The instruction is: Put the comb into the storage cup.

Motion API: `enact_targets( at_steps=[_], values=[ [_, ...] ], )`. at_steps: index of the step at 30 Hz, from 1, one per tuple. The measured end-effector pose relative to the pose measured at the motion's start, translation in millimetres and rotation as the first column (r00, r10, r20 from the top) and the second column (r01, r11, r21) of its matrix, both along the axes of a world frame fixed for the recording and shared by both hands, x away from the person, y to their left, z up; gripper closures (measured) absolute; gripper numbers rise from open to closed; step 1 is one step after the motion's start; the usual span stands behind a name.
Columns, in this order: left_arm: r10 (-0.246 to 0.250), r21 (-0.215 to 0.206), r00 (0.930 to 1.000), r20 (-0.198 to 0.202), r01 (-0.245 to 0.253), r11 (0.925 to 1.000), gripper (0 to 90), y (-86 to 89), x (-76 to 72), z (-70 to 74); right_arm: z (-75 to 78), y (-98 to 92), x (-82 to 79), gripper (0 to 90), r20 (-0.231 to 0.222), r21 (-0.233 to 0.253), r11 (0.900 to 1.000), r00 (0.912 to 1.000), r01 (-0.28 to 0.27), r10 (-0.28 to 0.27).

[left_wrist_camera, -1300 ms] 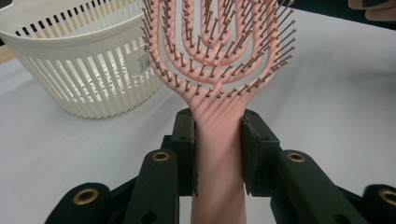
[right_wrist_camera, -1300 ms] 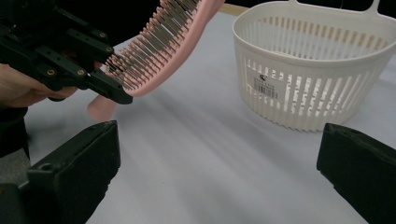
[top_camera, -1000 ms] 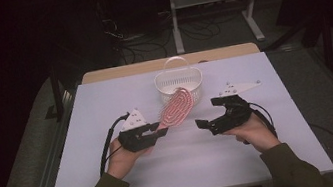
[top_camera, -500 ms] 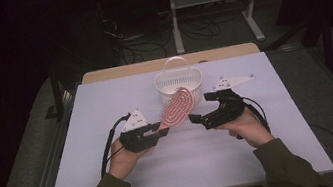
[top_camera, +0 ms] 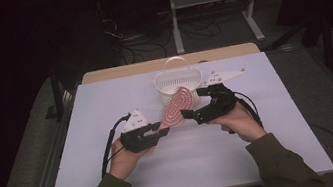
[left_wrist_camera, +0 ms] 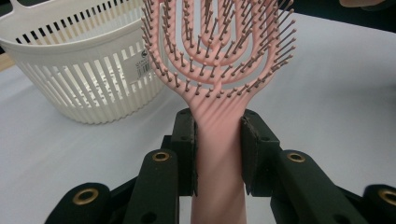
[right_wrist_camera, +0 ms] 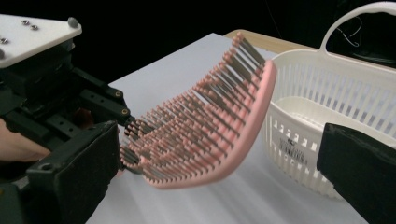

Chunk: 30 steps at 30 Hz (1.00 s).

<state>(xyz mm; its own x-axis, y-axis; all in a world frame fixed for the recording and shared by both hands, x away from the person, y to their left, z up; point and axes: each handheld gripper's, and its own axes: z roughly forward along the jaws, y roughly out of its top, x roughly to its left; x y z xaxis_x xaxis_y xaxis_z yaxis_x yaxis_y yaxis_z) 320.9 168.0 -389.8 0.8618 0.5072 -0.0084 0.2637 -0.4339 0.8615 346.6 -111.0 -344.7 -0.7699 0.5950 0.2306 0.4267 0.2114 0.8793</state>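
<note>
Left tool (top_camera: 163,132) clamping pink hairbrush (top_camera: 176,108) handle, right tool (top_camera: 189,115) open around its head

From the left gripper view, the hairbrush (left_wrist_camera: 219,84) runs off the top edge, so its tip is lost, and its handle end is hidden between the jaws. The basket (left_wrist_camera: 88,70) is cut off at the left. From above, the brush's bristles are too small to make out.

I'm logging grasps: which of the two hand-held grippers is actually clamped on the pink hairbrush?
The left hand-held gripper: its jaws squeeze the pink hairbrush at the handle. The right hand-held gripper stands open around the bristled head, not gripping.
</note>
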Motion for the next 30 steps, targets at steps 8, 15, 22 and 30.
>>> enact_targets(
  at_steps=[8,15,22,30],
  values=[
    [0.005,-0.001,0.9999,0.011,-0.005,1.0,69.9,-0.4,-0.2,0.1,4.7,8.4,10.7,0.0,0.008,0.013,1.0,1.0,-0.004,0.004],
    [0.002,0.003,0.9998,0.022,-0.002,1.0,69.9,-2.1,-2.3,0.3,0.7,12.5,11.2,0.0,-0.005,0.019,1.0,0.9999,-0.012,0.012],
    [-0.002,-0.002,0.9995,0.033,0.002,1.0,69.9,-6.2,-6.2,0.0,-5.0,15.4,10.9,0.0,-0.034,0.02,1.0,0.9993,-0.013,0.013],
    [-0.007,0.002,0.9993,0.038,0.007,1.0,69.9,-9.4,-9.1,-2.1,-7.0,13.8,10.9,8.5,-0.061,0.039,0.999,0.998,-0.017,0.019]
  ],
)
